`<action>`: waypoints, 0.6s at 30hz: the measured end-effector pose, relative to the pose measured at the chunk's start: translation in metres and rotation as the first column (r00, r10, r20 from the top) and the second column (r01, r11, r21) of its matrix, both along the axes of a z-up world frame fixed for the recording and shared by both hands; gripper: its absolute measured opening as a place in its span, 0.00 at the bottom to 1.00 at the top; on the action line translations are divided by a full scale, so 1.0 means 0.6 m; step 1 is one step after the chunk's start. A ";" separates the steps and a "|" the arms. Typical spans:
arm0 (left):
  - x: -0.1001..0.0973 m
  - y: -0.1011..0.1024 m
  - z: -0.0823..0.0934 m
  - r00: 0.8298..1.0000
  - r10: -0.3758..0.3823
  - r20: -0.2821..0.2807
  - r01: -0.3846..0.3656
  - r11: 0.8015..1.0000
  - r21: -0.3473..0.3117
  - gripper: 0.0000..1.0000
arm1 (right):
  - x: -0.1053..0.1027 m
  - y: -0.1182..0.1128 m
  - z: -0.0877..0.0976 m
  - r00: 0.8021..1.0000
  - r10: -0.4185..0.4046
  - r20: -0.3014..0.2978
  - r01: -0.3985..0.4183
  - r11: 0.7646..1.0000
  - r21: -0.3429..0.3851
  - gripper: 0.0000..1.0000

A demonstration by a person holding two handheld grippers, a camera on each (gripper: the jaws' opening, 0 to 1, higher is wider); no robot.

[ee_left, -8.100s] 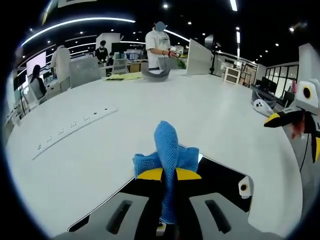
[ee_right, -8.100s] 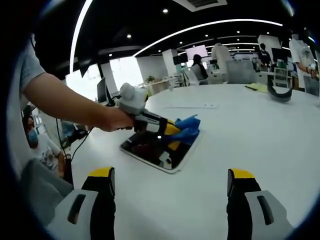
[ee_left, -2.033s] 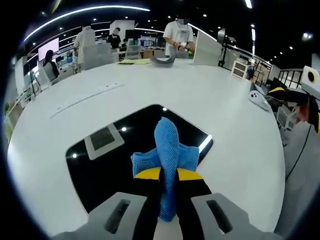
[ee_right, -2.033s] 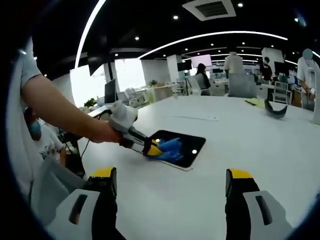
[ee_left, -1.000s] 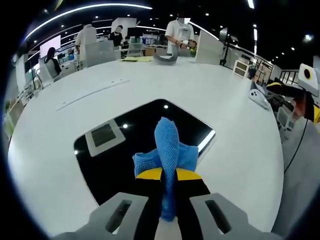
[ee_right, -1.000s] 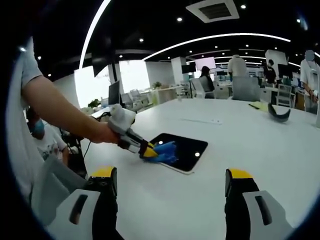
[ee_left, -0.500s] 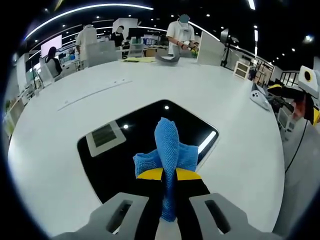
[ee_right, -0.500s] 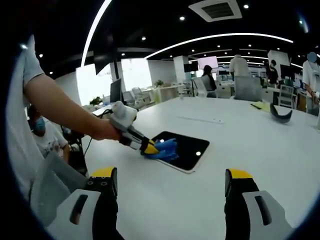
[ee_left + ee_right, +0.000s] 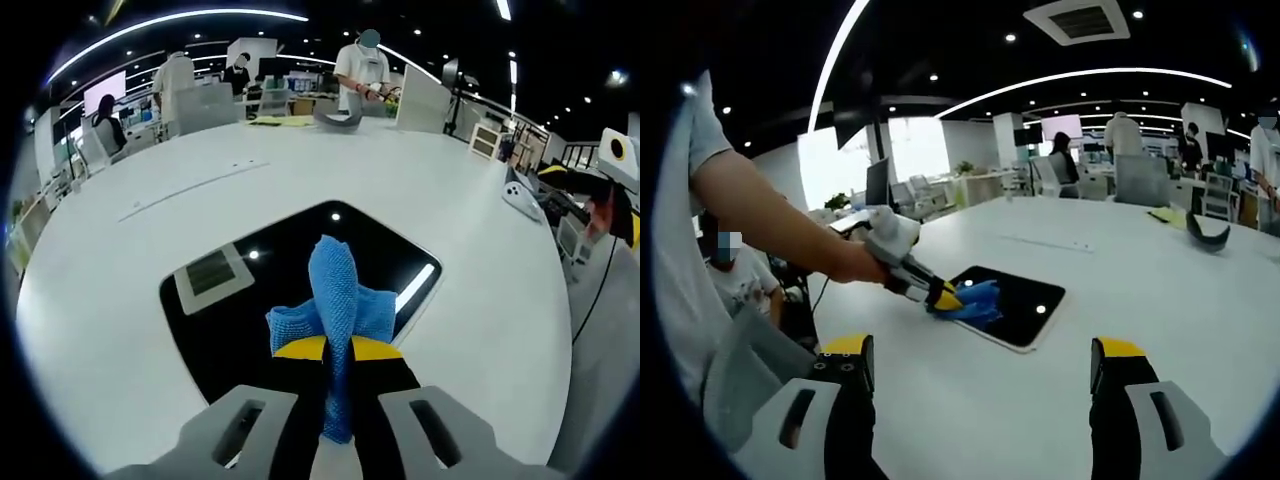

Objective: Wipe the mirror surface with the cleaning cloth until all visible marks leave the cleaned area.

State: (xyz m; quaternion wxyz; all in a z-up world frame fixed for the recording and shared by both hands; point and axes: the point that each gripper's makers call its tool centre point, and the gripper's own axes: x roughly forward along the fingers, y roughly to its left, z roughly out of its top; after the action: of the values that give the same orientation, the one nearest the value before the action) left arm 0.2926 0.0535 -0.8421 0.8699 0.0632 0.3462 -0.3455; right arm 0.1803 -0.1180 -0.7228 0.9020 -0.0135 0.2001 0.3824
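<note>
The left tool pinches a blue cloth and presses it on the near edge of the dark mirror, which lies flat on the white table. The right tool hangs spread, well apart.

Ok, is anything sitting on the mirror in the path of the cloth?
Nothing visible does. The left gripper holds the blue cloth on the near end of the mirror; the dark glass ahead shows just reflections of ceiling lights.
</note>
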 end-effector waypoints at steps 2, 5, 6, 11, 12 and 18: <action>0.001 0.001 0.000 1.000 -0.005 0.002 0.005 1.000 0.002 0.05 | 0.000 0.000 -0.001 1.000 0.000 -0.001 0.000 1.000 0.000 0.89; 0.002 0.003 0.000 1.000 -0.006 0.002 0.006 1.000 0.002 0.05 | 0.000 0.001 -0.001 1.000 -0.001 -0.003 0.001 1.000 0.001 0.89; 0.003 0.003 0.000 1.000 -0.006 0.002 0.006 1.000 0.002 0.05 | 0.000 0.001 -0.001 1.000 0.000 -0.002 0.000 1.000 0.000 0.89; 0.007 0.006 0.001 1.000 -0.005 0.007 0.005 1.000 0.002 0.05 | 0.001 0.006 -0.001 1.000 0.007 -0.001 -0.007 1.000 -0.001 0.89; 0.008 0.006 0.001 1.000 -0.005 0.008 0.005 1.000 0.002 0.05 | 0.001 0.006 0.000 1.000 0.009 0.000 -0.009 1.000 0.000 0.89; 0.014 0.011 0.001 1.000 0.002 0.010 -0.002 1.000 0.000 0.05 | 0.003 0.007 -0.003 1.000 0.010 -0.004 -0.010 1.000 -0.005 0.89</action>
State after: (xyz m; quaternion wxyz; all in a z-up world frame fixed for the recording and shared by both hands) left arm 0.3008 0.0598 -0.8418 0.8720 0.0645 0.3419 -0.3442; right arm 0.1823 -0.1140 -0.7245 0.8996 -0.0159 0.2026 0.3866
